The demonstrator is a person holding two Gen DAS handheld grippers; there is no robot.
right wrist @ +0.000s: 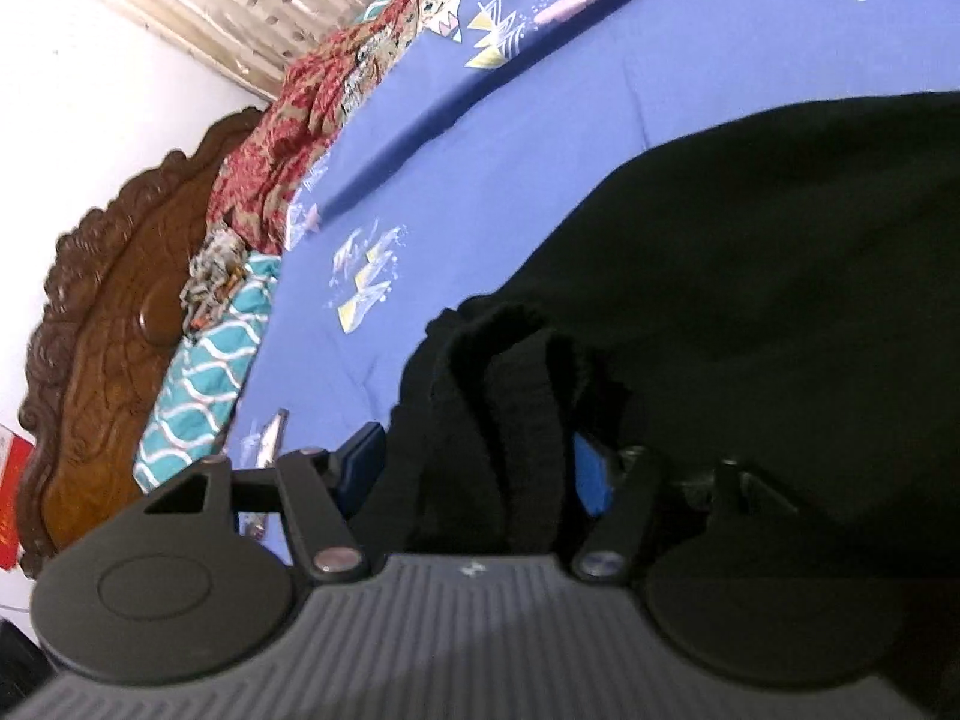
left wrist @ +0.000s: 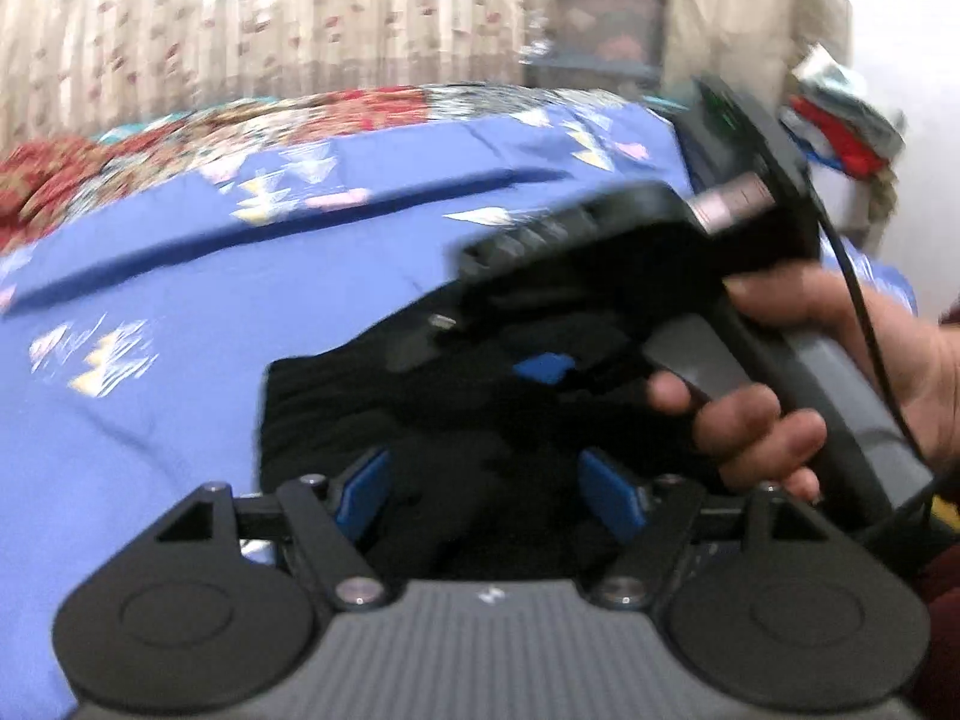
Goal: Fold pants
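Black pants [left wrist: 360,420] lie bunched on a blue patterned bed sheet [left wrist: 150,300]. My left gripper [left wrist: 489,492] hovers just over them, its blue pads [left wrist: 366,492] spread apart and open, pressing on nothing. In the same view a person's hand [left wrist: 768,420] holds my right gripper [left wrist: 480,354] over the far part of the pants. In the right wrist view, the right gripper [right wrist: 477,465] stands open with upright folds of the pants [right wrist: 750,270] between its blue pads [right wrist: 591,474]; the pads do not squeeze the cloth. The sheet [right wrist: 480,150] stretches beyond.
A red floral blanket [right wrist: 282,138] and a teal patterned pillow [right wrist: 198,390] lie by the carved wooden headboard [right wrist: 102,330]. A curtain [left wrist: 240,18] hangs behind the bed. Stacked plastic containers [left wrist: 606,18] and piled cloth [left wrist: 840,132] stand past the bed's far right corner.
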